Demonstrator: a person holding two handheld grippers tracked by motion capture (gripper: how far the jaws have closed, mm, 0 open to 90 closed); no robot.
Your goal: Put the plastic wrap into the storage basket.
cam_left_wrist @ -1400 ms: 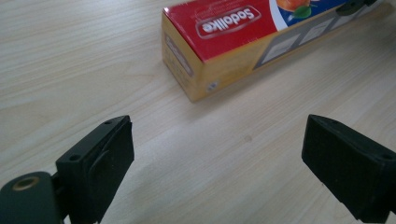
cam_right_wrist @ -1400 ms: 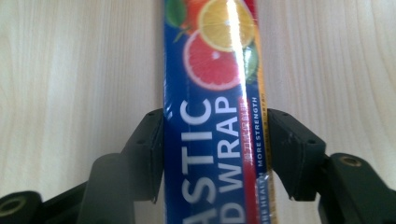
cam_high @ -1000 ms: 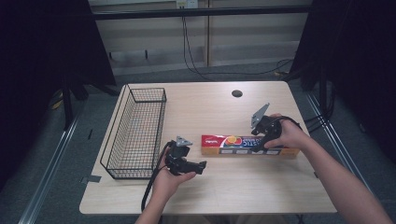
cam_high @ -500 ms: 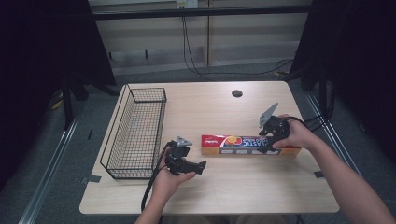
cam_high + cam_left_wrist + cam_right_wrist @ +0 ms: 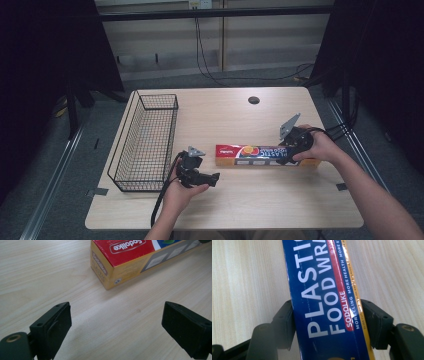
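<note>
1. Right claw (image 5: 286, 152): its two jaws press the long sides of the plastic food wrap box (image 5: 250, 154), one pad (image 5: 285, 322) on the blue printed face's edge and the other on the yellow edge, near the box's right end.
2. Plastic food wrap box: lies flat on the counter (image 5: 230, 115) and runs leftward from the right claw toward the left claw (image 5: 212, 179); its red end (image 5: 120, 255) stops just ahead of the left claw's jaws, apart from them.
3. Left claw: jaws stand wide apart with nothing between them but bare counter wood; one fingertip (image 5: 53, 325) sits low at the left of the left gripper view, the other low at the right.
4. Wire basket (image 5: 145, 142): stands on the far side of the left claw from the box, just beside the hand, its long side along the counter's left edge.
5. Open room: bare counter lies beyond both claws up to the far edge, where a round hole (image 5: 253, 100) sits, and between the claws and the near edge.
</note>
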